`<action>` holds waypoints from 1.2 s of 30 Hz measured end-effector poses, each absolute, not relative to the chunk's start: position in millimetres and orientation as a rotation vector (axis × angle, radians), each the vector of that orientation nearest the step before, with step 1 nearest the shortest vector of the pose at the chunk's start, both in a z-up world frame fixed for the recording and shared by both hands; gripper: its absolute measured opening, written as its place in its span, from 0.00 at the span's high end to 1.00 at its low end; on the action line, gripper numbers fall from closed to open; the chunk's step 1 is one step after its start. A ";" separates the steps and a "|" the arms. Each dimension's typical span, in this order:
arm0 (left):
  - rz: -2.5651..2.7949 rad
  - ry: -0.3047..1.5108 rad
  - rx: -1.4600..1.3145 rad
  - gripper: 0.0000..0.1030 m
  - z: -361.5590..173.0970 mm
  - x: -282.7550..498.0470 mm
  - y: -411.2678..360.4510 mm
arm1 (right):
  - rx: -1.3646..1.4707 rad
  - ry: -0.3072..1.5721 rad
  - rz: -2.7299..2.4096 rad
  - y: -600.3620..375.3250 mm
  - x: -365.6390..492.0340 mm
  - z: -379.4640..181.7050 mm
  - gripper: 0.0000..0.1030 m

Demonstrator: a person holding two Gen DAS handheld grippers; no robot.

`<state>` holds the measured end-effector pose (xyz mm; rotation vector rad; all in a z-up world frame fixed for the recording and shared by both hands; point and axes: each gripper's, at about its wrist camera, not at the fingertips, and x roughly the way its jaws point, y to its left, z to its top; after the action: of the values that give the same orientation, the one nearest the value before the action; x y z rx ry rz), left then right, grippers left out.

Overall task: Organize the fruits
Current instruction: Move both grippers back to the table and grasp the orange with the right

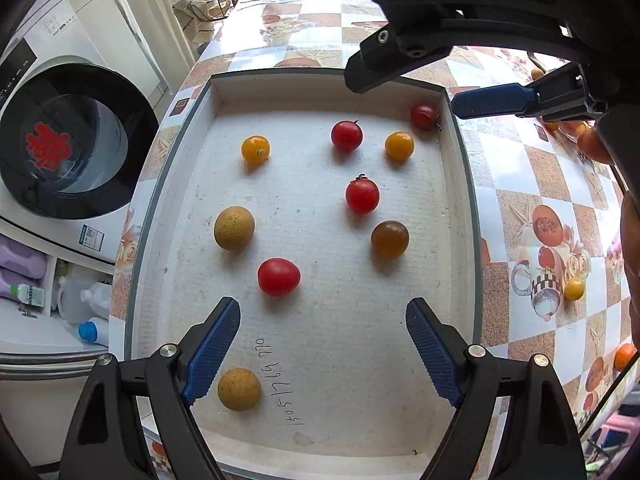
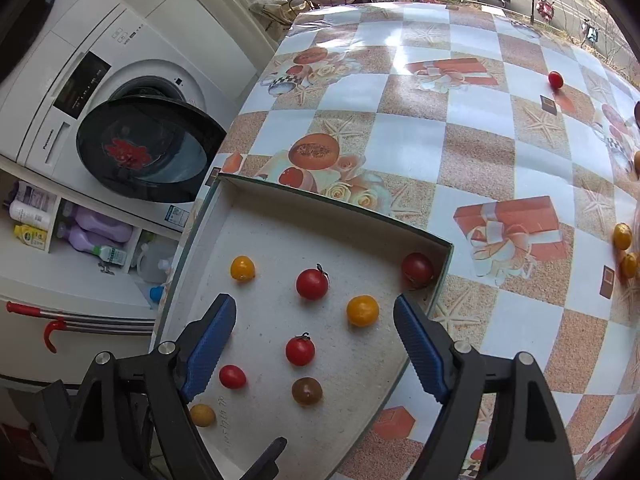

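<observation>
Fingers (image 1: 212,354) apart above tray (image 1: 132,320) of tomatoes (image 1: 279,276)

Small round fruits (image 1: 362,197), red, yellow, tan and one brownish, lie scattered apart on the floor of a shallow white tray (image 1: 448,216).

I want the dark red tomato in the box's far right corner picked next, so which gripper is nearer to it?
Right. The right gripper hovers just above the dark red tomato, jaws open. The left gripper hangs over the box's near end, past several fruits.
</observation>
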<state>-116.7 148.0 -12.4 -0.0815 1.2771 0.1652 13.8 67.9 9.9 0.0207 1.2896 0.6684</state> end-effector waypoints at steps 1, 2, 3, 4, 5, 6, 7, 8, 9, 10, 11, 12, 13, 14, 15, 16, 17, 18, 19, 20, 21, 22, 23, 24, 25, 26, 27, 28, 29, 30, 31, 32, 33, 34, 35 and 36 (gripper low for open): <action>0.158 1.275 -0.071 0.16 -10.4 -116.4 144.4 | 0.030 1.286 0.657 60.3 11.8 11.7 0.18; 0.151 1.273 -0.059 0.16 -8.5 -116.1 140.6 | 0.038 1.282 0.641 51.2 9.5 13.6 0.18; 0.143 1.271 -0.047 0.16 -6.1 -115.6 136.5 | 0.047 1.279 0.624 41.3 7.5 15.7 0.18; 0.133 1.267 -0.037 0.16 -3.6 -115.2 131.9 | 0.053 1.276 0.605 31.9 5.2 17.1 0.18; 0.124 1.263 -0.029 0.16 -2.1 -114.1 128.8 | 0.061 1.276 0.581 20.1 3.3 18.6 0.18; 0.114 1.259 -0.021 0.16 -0.1 -113.2 124.4 | 0.071 1.277 0.559 8.8 1.0 19.4 0.18; 0.102 1.257 -0.014 0.16 1.9 -112.1 119.0 | 0.084 1.279 0.538 -2.8 -1.4 19.7 0.18; 0.090 1.254 -0.004 0.16 4.0 -110.9 113.9 | 0.097 1.282 0.515 -15.5 -4.2 20.0 0.18; 0.081 1.250 0.011 0.16 5.7 -109.4 107.6 | 0.107 1.286 0.494 -27.5 -6.8 19.8 0.18; 0.070 1.245 0.027 0.16 8.2 -108.5 100.0 | 0.115 1.292 0.469 -41.0 -9.9 19.1 0.18; 0.058 1.239 0.044 0.16 10.8 -107.4 92.7 | 0.120 1.297 0.445 -53.4 -13.1 18.4 0.18; 0.044 1.232 0.060 0.16 13.3 -106.1 85.4 | 0.125 1.301 0.418 -67.0 -17.2 17.4 0.18; 0.028 1.227 0.072 0.16 14.9 -104.8 78.9 | 0.129 1.308 0.392 -79.8 -21.6 16.0 0.18; 0.010 1.223 0.082 0.16 16.2 -103.8 72.7 | 0.130 1.315 0.366 -91.9 -25.7 14.5 0.18; -0.009 1.219 0.090 0.16 18.7 -101.9 64.1 | 0.129 1.322 0.339 -104.4 -30.9 12.9 0.18; -0.030 1.215 0.097 0.16 20.5 -100.5 56.1 | 0.126 1.328 0.316 -115.8 -35.9 11.2 0.18; -0.050 1.213 0.104 0.16 21.1 -100.2 50.0 | 0.122 1.333 0.289 -127.4 -41.5 9.7 0.18; -0.069 1.212 0.112 0.16 21.3 -98.6 42.1 | 0.120 1.339 0.264 -138.4 -46.8 7.5 0.19; -0.090 1.214 0.118 0.16 20.0 -95.9 35.3 | 0.122 1.347 0.242 -147.7 -51.5 5.2 0.18; -0.108 1.217 0.122 0.16 20.2 -95.4 26.2 | 0.128 1.356 0.219 -158.7 -56.9 2.4 0.18; -0.125 1.224 0.124 0.16 18.5 -92.5 17.3 | 0.137 1.365 0.198 -167.9 -62.1 -0.5 0.19; -0.142 1.230 0.124 0.16 16.4 -91.7 10.7 | 0.143 1.374 0.182 -176.3 -67.1 -3.2 0.19; -0.158 1.235 0.125 0.16 14.0 -90.9 5.1 | 0.143 1.381 0.163 -184.6 -72.9 -5.8 0.19; -0.171 1.242 0.127 0.16 11.1 -90.2 -2.2 | 0.141 1.384 0.144 -191.9 -78.2 -7.8 0.19; -0.184 1.250 0.127 0.16 8.4 -89.3 -8.7 | 0.138 1.386 0.128 -198.2 -82.7 -9.1 0.19; -0.199 1.257 0.125 0.16 5.5 -88.2 -14.6 | 0.135 1.387 0.111 -206.1 -89.3 -10.3 0.19; -0.213 1.263 0.124 0.16 1.7 -86.9 -20.6 | 0.131 1.387 0.094 -212.5 -94.8 -11.1 0.19; -0.224 1.267 0.127 0.16 -0.8 -85.7 -26.1 | 0.126 1.386 0.077 -218.9 -100.7 -11.7 0.18; -0.235 1.271 0.130 0.16 -3.8 -84.5 -31.8 | 0.121 1.388 0.059 -225.2 -107.0 -12.9 0.19; -0.247 1.276 0.134 0.16 -7.0 -83.5 -37.0 | 0.116 1.389 0.041 -231.3 -113.1 -14.3 0.19; -0.256 1.281 0.137 0.16 -10.0 -82.3 -42.2 | 0.113 1.394 0.026 -236.6 -118.4 -16.1 0.19; -0.266 1.285 0.140 0.16 -12.9 -80.8 -47.0 | 0.111 1.401 0.011 -241.8 -123.7 -18.7 0.19; -0.273 1.288 0.144 0.16 -15.9 -79.2 -51.3 | 0.115 1.410 0.000 -246.3 -128.4 -21.7 0.19; -0.280 1.293 0.149 0.16 -19.6 -77.6 -55.6 | 0.123 1.419 -0.009 -251.0 -132.6 -24.8 0.19; -0.285 1.299 0.156 0.16 -23.6 -76.0 -59.8 | 0.134 1.427 -0.017 -254.9 -136.4 -28.1 0.19; -0.288 1.306 0.162 0.16 -27.4 -74.8 -63.6 | 0.145 1.435 -0.022 -257.9 -139.2 -31.3 0.19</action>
<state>-74.8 -63.6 -27.4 0.1624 1.3062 -0.2884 -139.2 -257.9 -31.3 0.1446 1.4353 -0.0221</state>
